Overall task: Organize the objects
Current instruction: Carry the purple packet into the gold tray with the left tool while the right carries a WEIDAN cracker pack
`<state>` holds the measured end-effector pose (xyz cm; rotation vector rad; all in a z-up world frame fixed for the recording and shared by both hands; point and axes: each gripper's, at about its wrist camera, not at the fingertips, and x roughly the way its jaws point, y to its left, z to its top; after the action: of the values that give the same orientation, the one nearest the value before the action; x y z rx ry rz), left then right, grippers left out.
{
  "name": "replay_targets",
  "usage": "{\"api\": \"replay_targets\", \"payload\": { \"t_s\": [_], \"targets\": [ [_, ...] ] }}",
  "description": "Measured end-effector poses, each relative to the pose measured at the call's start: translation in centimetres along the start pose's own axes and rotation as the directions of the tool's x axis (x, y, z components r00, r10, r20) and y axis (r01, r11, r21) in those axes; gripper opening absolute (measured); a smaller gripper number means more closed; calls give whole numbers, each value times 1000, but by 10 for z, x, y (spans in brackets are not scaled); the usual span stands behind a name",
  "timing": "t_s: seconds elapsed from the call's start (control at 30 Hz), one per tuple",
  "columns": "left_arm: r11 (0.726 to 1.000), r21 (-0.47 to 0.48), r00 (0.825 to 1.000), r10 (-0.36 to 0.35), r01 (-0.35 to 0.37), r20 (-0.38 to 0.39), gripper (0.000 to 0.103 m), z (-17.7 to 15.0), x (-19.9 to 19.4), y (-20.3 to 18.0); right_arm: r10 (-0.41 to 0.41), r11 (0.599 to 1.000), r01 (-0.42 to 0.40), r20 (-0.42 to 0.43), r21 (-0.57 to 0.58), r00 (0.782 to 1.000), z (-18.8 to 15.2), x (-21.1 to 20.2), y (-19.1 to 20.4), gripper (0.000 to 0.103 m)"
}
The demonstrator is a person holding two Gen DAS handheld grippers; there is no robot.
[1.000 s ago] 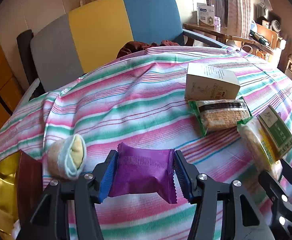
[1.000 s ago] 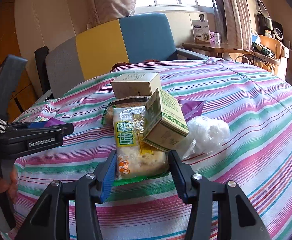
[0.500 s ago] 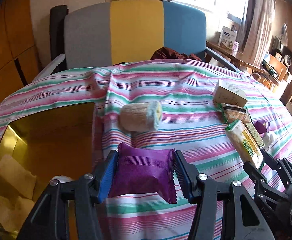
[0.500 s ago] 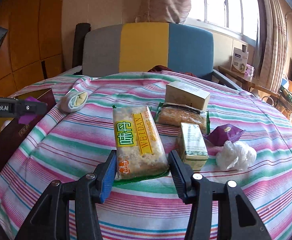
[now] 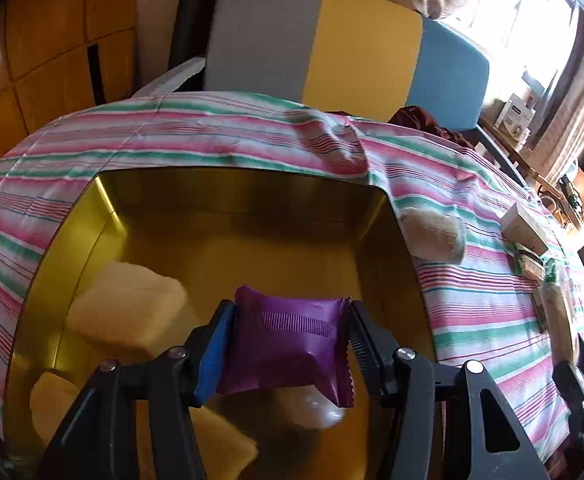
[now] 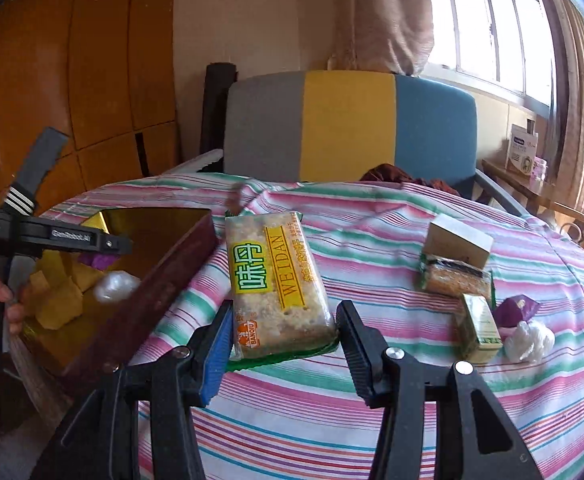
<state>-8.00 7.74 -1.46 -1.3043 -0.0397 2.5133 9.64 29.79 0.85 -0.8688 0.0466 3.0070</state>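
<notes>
My left gripper [image 5: 288, 344] is shut on a purple snack packet [image 5: 288, 348] and holds it over the open gold-lined box [image 5: 236, 188]. In the box lie several yellow pieces [image 5: 128, 312] and a clear-wrapped lump [image 5: 312, 408]. My right gripper [image 6: 282, 340] is shut on a yellow-labelled biscuit pack [image 6: 278, 280], held above the striped tablecloth [image 6: 372, 400] just right of the box [image 6: 152, 292]. The left gripper [image 6: 52, 236] shows at the left of the right wrist view.
On the cloth lie a beige roll [image 5: 436, 232], a cream carton [image 6: 458, 240], a green-edged snack pack [image 6: 456, 278], a small green box [image 6: 478, 328], a purple packet [image 6: 516, 310] and a white plastic lump [image 6: 530, 340]. A grey, yellow and blue chair [image 6: 348, 120] stands behind.
My left gripper has swung left with the purple packet, from above the cloth to over the box. My right gripper has followed left with the biscuit pack, now beside the box.
</notes>
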Motion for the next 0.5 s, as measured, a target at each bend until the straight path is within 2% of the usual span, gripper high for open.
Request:
{"api": "replay_targets", "payload": {
  "t_s": [0.2, 0.37, 0.5],
  "targets": [
    [996, -81, 999, 20, -23, -39, 58, 9, 12, 55, 77, 997, -77, -1, 27, 997, 17, 7, 35, 51],
    [993, -104, 998, 46, -50, -50, 60, 14, 17, 86, 132, 990, -131, -30, 46, 991, 24, 17, 60, 51],
    [992, -130, 999, 4, -10, -44, 62, 14, 16, 99, 173, 985, -171, -63, 35, 983, 27, 25, 81, 51]
  ]
}}
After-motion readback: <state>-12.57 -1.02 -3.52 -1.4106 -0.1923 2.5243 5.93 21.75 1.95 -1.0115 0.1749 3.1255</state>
